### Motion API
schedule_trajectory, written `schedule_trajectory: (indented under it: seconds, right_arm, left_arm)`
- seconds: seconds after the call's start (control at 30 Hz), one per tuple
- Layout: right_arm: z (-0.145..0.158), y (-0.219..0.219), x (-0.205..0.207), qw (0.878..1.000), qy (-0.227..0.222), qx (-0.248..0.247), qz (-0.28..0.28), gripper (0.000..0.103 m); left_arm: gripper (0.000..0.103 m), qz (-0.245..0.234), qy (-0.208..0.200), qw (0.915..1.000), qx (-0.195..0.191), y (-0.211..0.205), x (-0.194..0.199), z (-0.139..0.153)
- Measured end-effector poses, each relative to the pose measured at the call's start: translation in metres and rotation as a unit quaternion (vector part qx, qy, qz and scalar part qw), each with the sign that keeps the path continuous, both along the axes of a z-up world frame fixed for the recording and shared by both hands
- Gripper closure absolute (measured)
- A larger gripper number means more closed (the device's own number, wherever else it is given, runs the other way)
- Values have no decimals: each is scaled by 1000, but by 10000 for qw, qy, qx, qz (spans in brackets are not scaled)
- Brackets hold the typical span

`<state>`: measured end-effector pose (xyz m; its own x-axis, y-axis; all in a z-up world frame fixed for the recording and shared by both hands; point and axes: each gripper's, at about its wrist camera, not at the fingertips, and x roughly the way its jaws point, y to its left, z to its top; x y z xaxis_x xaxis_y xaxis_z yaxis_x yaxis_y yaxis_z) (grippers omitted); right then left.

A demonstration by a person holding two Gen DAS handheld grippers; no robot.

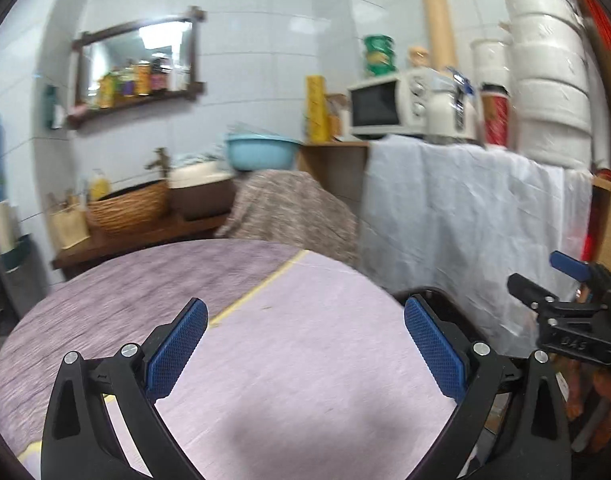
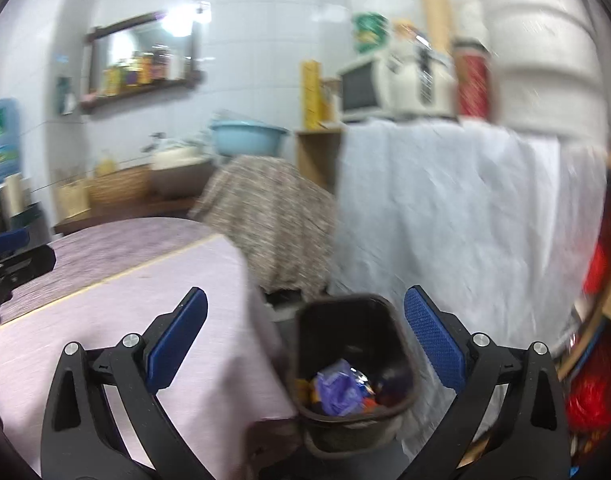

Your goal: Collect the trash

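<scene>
Gaping hand-held grippers — wrappers in bin

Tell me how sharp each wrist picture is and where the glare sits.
Left wrist view: fisheye bending, mild motion blur on the table, microwave fairly readable, glare in the mirror. Right wrist view: heavier smear throughout, trash bin contents soft, brighter glare blown out on the mirror.

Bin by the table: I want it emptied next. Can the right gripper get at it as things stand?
Probably yes. The right gripper is open and empty, and the bin stands on the floor just ahead, beside the table, with nothing between them.
</scene>
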<state>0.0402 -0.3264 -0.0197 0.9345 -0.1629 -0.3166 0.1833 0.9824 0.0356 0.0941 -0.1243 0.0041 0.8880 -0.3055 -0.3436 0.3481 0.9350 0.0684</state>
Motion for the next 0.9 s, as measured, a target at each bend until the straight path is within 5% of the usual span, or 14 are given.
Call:
schedule_trajectory:
  seconds: [0.43,0.9]
  right_arm:
    - [10,93,-55,9955,-457,-62,831,6]
    - [17,120,-72,9897,-620,-319,1249,6]
  left_arm:
    - [5,1445,-272,9869,-657,91,-65,1]
    - [5,1779,-500,9800,-738,111,-83,9]
